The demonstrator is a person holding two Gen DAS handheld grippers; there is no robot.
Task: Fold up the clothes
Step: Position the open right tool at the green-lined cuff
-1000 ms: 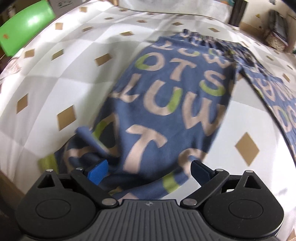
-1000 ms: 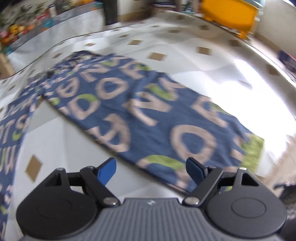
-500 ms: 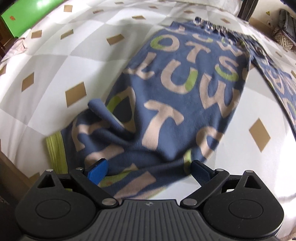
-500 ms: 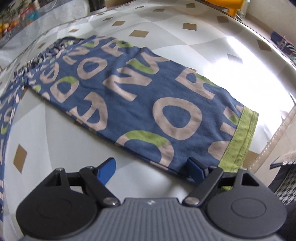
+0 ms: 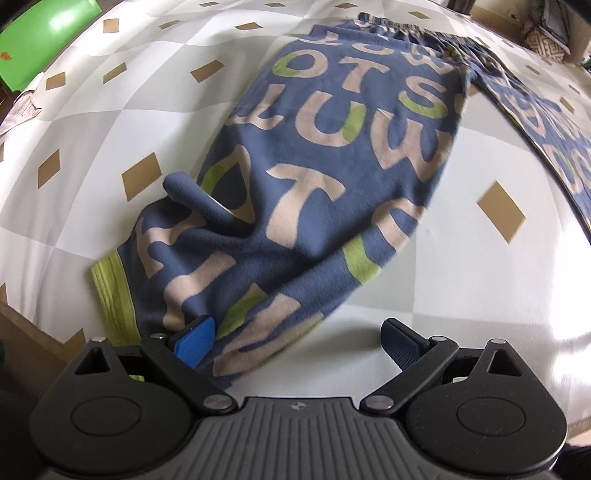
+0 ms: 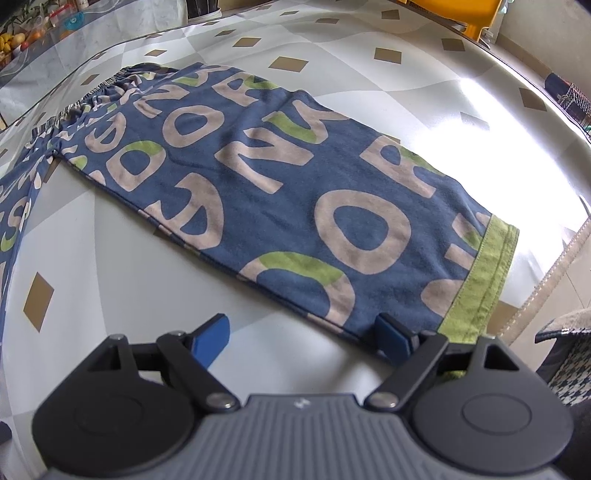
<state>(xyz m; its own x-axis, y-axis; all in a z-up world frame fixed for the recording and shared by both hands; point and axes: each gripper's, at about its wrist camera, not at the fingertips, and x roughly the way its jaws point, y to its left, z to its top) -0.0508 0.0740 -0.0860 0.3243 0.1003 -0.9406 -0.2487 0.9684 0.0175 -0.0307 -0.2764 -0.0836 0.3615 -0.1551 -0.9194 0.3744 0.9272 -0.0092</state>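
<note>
1. Trousers (image 5: 332,177) in blue fabric, printed with large beige and green letters, lie spread on a table (image 5: 461,295) covered by a white and grey cloth with brown diamonds.
2. Left wrist view: one trouser leg runs from the upper middle of the frame down to the lower left, where it ends in a green cuff (image 5: 110,291).
3. Near that cuff the fabric is rumpled, with a raised fold (image 5: 199,201) standing up left of centre.
4. The left gripper (image 5: 295,343) sits at the bottom of the frame, its jaws wide apart; the leg's lower corner lies between them, and the left blue pad (image 5: 194,341) overlaps the fabric, though I cannot tell whether it touches.
5. Right wrist view: the other leg (image 6: 277,192) lies flat and smooth, running from the waistband (image 6: 92,92) at upper left to a green cuff (image 6: 480,280) at lower right, close to the table edge.
6. The right gripper (image 6: 303,341) is at the bottom of the frame, jaws wide apart and gripping nothing; its right pad (image 6: 391,341) sits at the leg's lower edge, just left of the cuff, while the left pad is over bare cloth.
7. A green object (image 5: 40,40) shows at the upper left of the left view, and a yellow one (image 6: 461,11) at the top right of the right view.
</note>
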